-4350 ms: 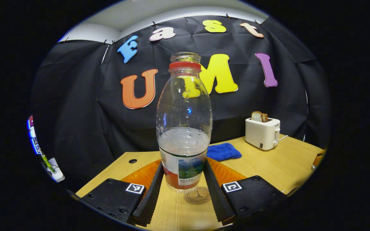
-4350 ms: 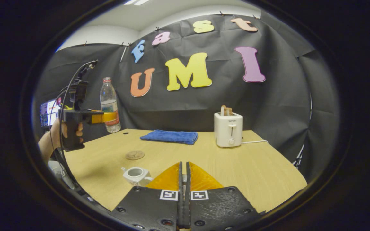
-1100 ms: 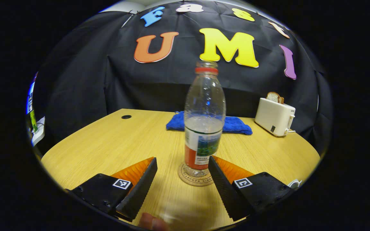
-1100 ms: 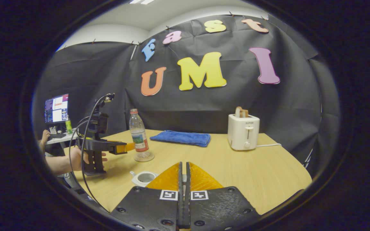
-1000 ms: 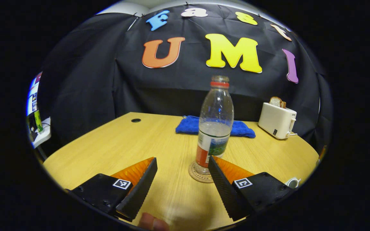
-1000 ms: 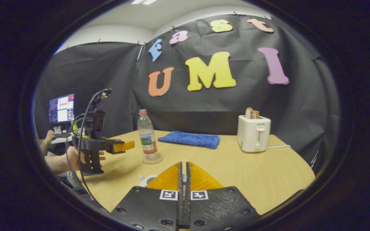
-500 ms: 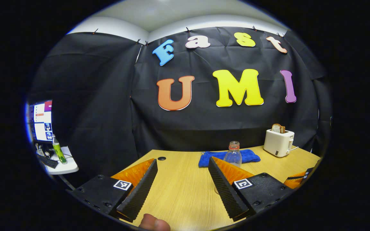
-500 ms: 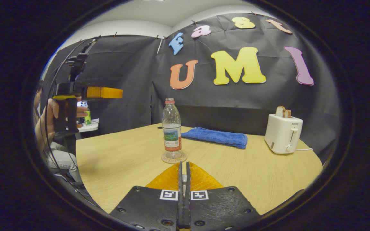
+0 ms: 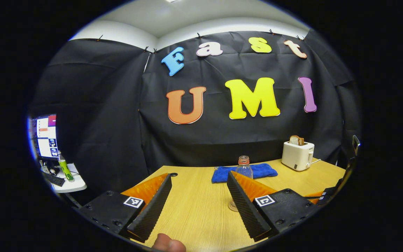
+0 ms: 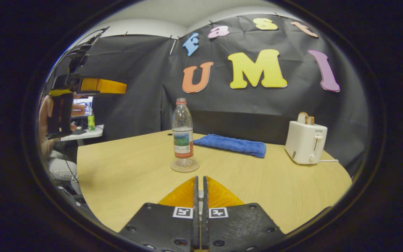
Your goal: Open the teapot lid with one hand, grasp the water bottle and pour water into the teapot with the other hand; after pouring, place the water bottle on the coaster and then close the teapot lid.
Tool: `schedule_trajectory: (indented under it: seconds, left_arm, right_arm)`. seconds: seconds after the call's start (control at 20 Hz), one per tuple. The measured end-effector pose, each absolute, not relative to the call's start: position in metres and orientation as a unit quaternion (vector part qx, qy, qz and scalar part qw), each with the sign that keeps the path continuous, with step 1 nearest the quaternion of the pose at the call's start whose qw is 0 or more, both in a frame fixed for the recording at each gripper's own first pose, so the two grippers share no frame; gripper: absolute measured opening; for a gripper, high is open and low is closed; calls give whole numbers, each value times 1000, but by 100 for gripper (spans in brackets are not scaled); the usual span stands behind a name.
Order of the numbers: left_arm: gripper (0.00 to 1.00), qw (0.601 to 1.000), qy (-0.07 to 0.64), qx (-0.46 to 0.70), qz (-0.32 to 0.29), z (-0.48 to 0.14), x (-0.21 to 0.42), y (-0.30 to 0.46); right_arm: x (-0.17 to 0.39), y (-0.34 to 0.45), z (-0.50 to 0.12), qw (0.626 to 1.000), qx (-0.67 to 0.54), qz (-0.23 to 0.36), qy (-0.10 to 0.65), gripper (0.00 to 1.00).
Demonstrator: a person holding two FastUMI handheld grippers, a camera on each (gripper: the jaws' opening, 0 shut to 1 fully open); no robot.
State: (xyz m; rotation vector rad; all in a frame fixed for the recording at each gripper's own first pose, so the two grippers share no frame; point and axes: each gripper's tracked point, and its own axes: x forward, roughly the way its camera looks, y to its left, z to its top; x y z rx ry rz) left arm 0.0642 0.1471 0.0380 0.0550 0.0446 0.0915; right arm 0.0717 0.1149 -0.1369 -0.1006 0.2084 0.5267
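Right gripper view, bottom centre: the right gripper (image 10: pixel 198 213) sits with its two fingers pressed flat together; whether anything is pinched between them we cannot tell. Just beyond the fingertips, at mid-frame, we see the water bottle (image 10: pixel 182 131) standing upright on the round coaster (image 10: pixel 184 166), uncapped, partly filled, on the wooden counter (image 10: pixel 124 182). Farther back, right of the bottle, lies a folded blue cloth (image 10: pixel 231 144), and at the right of the frame a white toaster (image 10: pixel 305 142) with bread in its slot.

Upper left of that view: the left gripper (image 10: pixel 115 86) is raised well above the counter, level, gripping nothing (a hand (image 10: pixel 44 115) holds its grip, partly hidden).

Left gripper view, bottom: the left gripper (image 9: pixel 198 196) has its fingers spread wide apart, with bare counter (image 9: pixel 194 210) between them. Its right finger (image 9: pixel 244 206) covers most of the water bottle (image 9: pixel 244 167) and coaster (image 9: pixel 232 205); neck and rim show. Behind: blue cloth (image 9: pixel 262 171), toaster (image 9: pixel 297 155). Far left edge: a monitor (image 9: pixel 44 136) on a side desk.
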Motion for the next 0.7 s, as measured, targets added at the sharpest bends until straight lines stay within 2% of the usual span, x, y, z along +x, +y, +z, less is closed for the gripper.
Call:
schedule_trajectory:
  seconds: [0.05, 0.15, 0.3, 0.7]
  left_arm:
    - [99, 998, 24, 27, 46, 37, 62, 145]
    - [99, 998, 20, 12, 51, 39, 57, 139]
    - [100, 998, 17, -20, 52, 42, 50, 120]
    - [100, 1000, -1, 9, 29, 54, 39, 65]
  right_arm:
    - [71, 115, -133, 960, -54, 256, 97, 6]
    - [72, 107, -119, 968, -51, 233, 74, 33]
    - [74, 91, -77, 980, -15, 194, 38, 98]
    - [62, -38, 54, 999, -21, 31, 9, 95]
